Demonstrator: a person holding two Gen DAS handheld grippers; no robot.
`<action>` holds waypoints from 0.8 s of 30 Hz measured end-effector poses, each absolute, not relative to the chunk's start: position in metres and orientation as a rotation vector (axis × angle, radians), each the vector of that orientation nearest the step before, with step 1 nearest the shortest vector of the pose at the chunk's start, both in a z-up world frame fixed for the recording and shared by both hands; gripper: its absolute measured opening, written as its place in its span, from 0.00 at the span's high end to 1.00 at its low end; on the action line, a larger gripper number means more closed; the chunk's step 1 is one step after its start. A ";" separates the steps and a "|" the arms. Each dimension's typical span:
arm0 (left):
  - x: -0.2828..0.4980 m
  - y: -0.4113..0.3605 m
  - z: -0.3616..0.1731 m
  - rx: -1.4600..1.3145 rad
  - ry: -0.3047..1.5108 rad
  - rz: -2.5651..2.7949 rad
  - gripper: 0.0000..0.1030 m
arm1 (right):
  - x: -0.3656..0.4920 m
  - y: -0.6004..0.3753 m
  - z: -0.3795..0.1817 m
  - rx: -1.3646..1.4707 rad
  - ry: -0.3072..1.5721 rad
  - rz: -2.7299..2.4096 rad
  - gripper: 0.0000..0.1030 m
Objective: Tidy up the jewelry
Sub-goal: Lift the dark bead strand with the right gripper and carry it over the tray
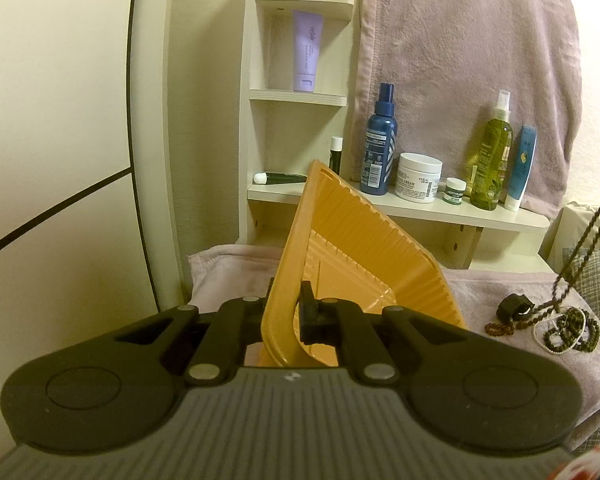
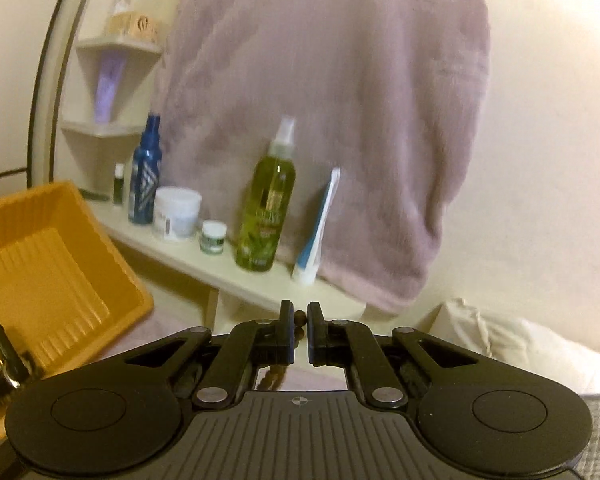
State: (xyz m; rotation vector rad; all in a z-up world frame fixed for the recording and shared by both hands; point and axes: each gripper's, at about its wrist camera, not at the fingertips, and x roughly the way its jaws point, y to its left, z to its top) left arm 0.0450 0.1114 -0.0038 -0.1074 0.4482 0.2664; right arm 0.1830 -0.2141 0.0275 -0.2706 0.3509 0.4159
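The left gripper (image 1: pixel 286 312) pinched the tilted orange tray (image 1: pixel 364 248) by its rim. Right gripper (image 2: pixel 299 328), jaws nearly closed, clamped a dark beaded necklace (image 1: pixel 580 252), dangling above the jewelry pile (image 1: pixel 564 328) right of the tray.

A pale lilac towel (image 1: pixel 228 276) covers the surface, and on its right part lie a heap of beaded jewelry (image 1: pixel 568 330) and a small black clip (image 1: pixel 514 307). Behind it, a cream shelf (image 1: pixel 460 211) carries toiletries — blue spray bottle (image 1: pixel 378 148), white cream jar (image 1: pixel 419 177), green spray bottle (image 1: pixel 492 160).
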 end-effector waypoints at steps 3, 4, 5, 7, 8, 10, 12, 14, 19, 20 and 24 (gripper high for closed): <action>0.045 0.112 -0.004 -0.109 0.447 0.266 0.94 | 0.179 -0.213 0.036 -0.271 0.328 0.430 0.94; 0.045 0.111 -0.004 -0.110 0.446 0.266 0.94 | 0.178 -0.212 0.039 -0.274 0.320 0.434 0.94; 0.045 0.111 -0.004 -0.111 0.446 0.266 0.94 | 0.177 -0.211 0.041 -0.278 0.313 0.437 0.94; 0.044 0.111 -0.004 -0.112 0.445 0.265 0.94 | 0.176 -0.210 0.045 -0.272 0.303 0.445 0.94; 0.044 0.111 -0.004 -0.112 0.445 0.265 0.94 | 0.175 -0.210 0.048 -0.269 0.299 0.447 0.94; 0.044 0.111 -0.004 -0.114 0.444 0.265 0.94 | 0.174 -0.208 0.052 -0.271 0.291 0.453 0.94; 0.044 0.111 -0.004 -0.115 0.443 0.265 0.94 | 0.172 -0.206 0.055 -0.270 0.282 0.461 0.94; 0.044 0.110 -0.004 -0.116 0.443 0.265 0.94 | 0.170 -0.204 0.058 -0.269 0.276 0.472 0.94; 0.043 0.110 -0.004 -0.120 0.443 0.264 0.94 | 0.161 -0.193 0.072 -0.268 0.243 0.520 0.94; 0.043 0.110 -0.004 -0.122 0.443 0.264 0.94 | 0.159 -0.190 0.076 -0.268 0.234 0.529 0.94; 0.043 0.112 -0.005 -0.125 0.444 0.262 0.94 | 0.154 -0.178 0.094 -0.237 0.205 0.588 0.94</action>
